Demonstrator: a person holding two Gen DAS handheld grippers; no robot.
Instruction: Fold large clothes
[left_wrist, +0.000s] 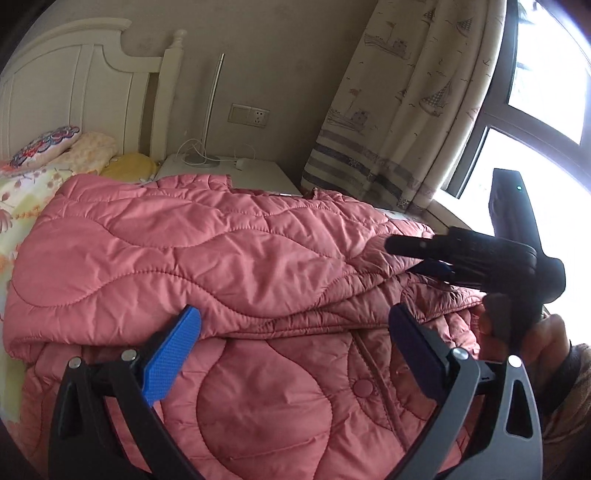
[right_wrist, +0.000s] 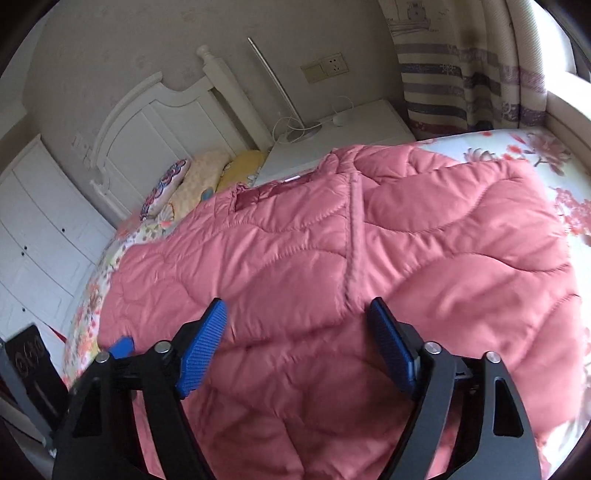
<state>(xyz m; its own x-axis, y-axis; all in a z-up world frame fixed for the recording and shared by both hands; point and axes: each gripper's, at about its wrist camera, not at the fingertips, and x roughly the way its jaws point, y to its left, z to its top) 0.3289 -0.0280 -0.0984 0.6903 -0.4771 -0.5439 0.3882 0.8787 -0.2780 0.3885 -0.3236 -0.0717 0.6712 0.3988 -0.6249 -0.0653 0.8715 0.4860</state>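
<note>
A pink quilted jacket (left_wrist: 229, 251) lies spread on the bed, its near part folded over into a second layer. My left gripper (left_wrist: 295, 347) hovers over the fold's front edge, jaws wide open, nothing between the blue pads (left_wrist: 173, 354). My right gripper (left_wrist: 417, 256), held by a hand (left_wrist: 546, 332), reaches in from the right at the jacket's side edge. In the right wrist view the jacket (right_wrist: 369, 240) fills the middle, and the right gripper (right_wrist: 297, 343) stands partly open above the fabric, pads (right_wrist: 203, 347) not pressing on it. A blue pad of the left gripper (right_wrist: 122, 347) peeks in at the left.
The bed has a floral sheet (right_wrist: 546, 162) and pillows (left_wrist: 44, 147) by the white headboard (left_wrist: 74, 92). A white bedside table (left_wrist: 258, 173) with a lamp (left_wrist: 210, 110) stands behind the jacket. A patterned curtain (left_wrist: 406, 103) and window (left_wrist: 546, 92) are on the right.
</note>
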